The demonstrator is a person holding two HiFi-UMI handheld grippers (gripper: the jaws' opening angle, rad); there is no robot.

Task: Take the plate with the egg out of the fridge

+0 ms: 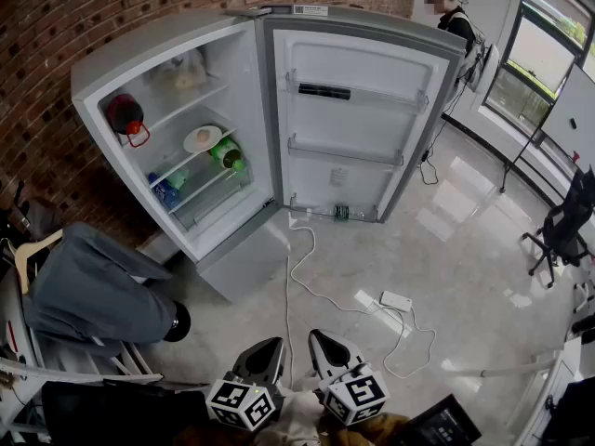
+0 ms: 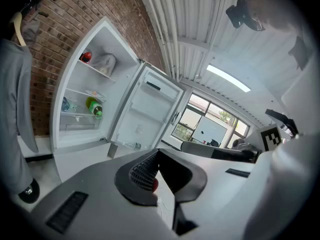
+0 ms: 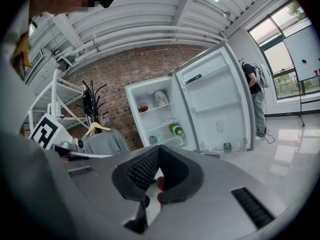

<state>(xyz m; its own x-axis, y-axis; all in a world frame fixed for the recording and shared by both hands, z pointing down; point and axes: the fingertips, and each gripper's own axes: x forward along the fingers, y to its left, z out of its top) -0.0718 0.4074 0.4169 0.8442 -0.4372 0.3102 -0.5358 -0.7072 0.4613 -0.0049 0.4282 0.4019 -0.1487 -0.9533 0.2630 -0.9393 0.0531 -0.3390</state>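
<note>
Well short of the open fridge, the left hand-held gripper and right hand-held gripper are pressed together, empty. A white cable on the floor could trip the approach. A careless reach might knock the green bottle beside the plate or roll its egg. Only the head view shows the plate, on the middle shelf.

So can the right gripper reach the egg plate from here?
Likely not yet. The door is open and nothing seems to block the plate on its shelf, but the right gripper is well short of the fridge, jaws together.
</note>
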